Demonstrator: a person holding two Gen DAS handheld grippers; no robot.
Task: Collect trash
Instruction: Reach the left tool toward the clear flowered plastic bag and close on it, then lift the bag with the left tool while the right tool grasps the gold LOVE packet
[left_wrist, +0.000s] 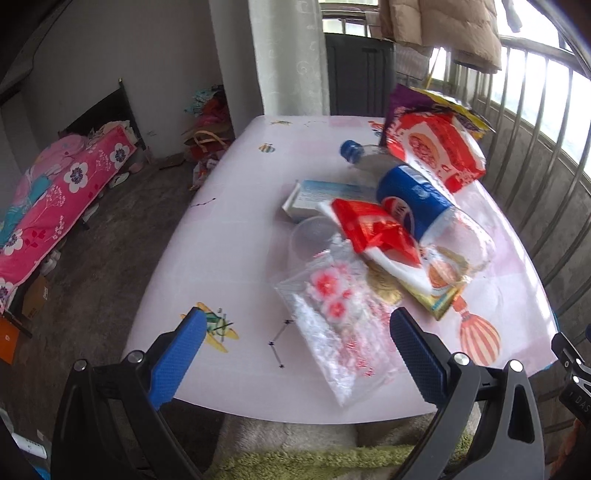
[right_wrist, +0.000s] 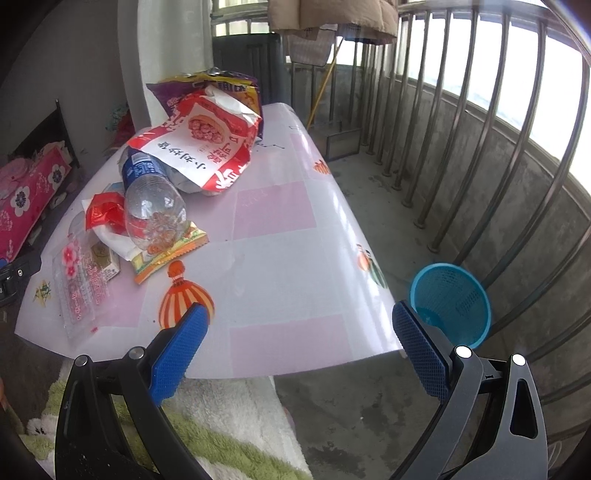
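While both pairs of fingers stand wide apart and hold nothing, the left gripper (left_wrist: 297, 356) hovers over a clear flowered bag (left_wrist: 332, 317) at the surface's (left_wrist: 229, 229) near edge. At one o'clock lies a plastic bottle (left_wrist: 410, 192) among wrappers; farther, a red-white snack bag (left_wrist: 436, 151). From the right gripper (right_wrist: 299, 352), a blue basket (right_wrist: 450, 301) sits on the floor at two o'clock.

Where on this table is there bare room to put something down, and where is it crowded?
Bare: the table between the trash pile and the edge above the blue basket, and its far left side near the bed. Crowded: the strip from the clear plastic bag past the bottle to the red snack bag.
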